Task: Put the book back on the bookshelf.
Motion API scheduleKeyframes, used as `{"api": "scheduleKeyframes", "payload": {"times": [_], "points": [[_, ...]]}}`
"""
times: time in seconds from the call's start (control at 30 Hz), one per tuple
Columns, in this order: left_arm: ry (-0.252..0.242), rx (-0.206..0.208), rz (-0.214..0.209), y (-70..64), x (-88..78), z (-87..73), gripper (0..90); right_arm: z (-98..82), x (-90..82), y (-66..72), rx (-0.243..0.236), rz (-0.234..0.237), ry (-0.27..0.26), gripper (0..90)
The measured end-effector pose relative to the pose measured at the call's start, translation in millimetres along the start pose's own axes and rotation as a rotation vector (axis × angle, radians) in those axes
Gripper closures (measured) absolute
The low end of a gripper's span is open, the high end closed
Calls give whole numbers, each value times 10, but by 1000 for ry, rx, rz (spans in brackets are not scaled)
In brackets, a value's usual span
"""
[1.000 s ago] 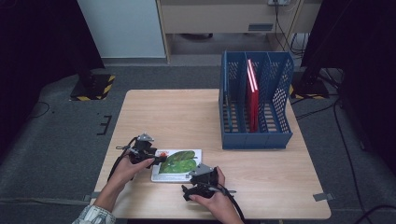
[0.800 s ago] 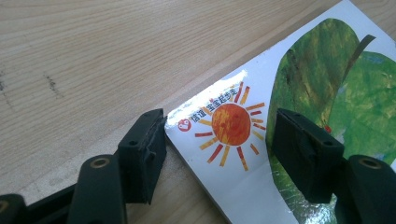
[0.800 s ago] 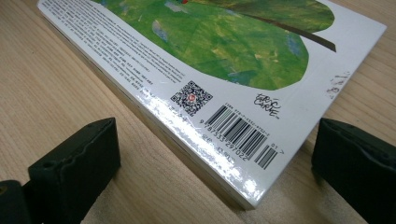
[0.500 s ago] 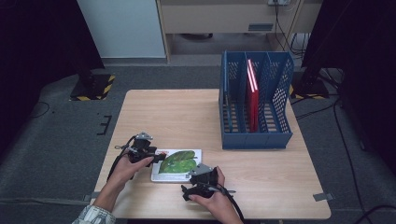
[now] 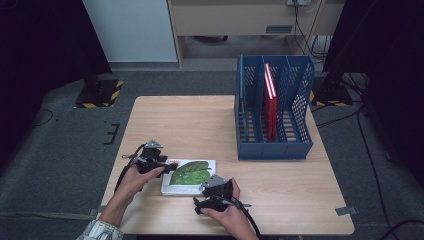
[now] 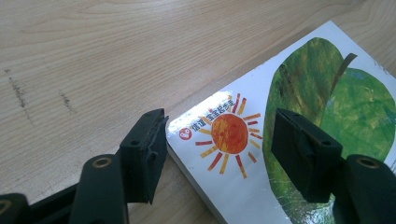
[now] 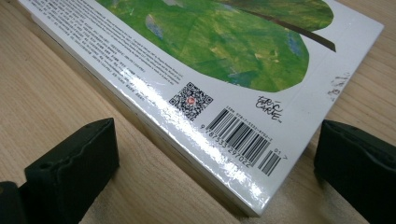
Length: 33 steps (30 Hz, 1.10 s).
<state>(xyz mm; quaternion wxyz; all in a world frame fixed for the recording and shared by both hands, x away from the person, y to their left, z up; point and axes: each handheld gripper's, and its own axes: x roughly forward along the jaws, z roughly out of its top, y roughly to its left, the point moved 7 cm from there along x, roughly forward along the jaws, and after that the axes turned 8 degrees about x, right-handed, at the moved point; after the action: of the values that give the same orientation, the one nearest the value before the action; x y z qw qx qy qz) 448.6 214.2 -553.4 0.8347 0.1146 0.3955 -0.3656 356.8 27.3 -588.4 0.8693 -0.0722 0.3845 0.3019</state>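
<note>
A picture book [image 5: 190, 172] with a green leaf on its white cover lies flat near the table's front edge. My left gripper [image 5: 167, 166] is at the book's left corner. In the left gripper view its jaws [image 6: 219, 135] stand open: one is beside the book's edge, the other above the cover [image 6: 322, 93] near a printed orange sun, and neither pad presses on the book. My right gripper [image 5: 212, 182] is at the book's front right corner. In the right gripper view its jaws [image 7: 219, 140] are wide open on either side of the barcode corner of the book [image 7: 224, 42].
A blue slotted file rack [image 5: 272, 145] stands at the back right of the wooden table [image 5: 200, 120], with a red book [image 5: 270, 100] upright in a middle slot. Bare tabletop lies between the rack and the picture book.
The left gripper has edged slightly toward the book's left corner. The book and the right gripper have not moved.
</note>
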Motion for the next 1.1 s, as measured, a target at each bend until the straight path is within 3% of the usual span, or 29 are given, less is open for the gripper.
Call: {"api": "scheduleKeyframes", "payload": {"times": [0.77,0.9,1.1], "points": [[-16,14,-14,-46,-65,74,344,50,46,-25,50,-48,-11,2],[-38,5,-23,-55,-76,82,309,52,47,-24,55,-49,-13,2],[-49,19,-1,-99,-168,-12,192,51,46,-27,53,-47,-12,6]]}}
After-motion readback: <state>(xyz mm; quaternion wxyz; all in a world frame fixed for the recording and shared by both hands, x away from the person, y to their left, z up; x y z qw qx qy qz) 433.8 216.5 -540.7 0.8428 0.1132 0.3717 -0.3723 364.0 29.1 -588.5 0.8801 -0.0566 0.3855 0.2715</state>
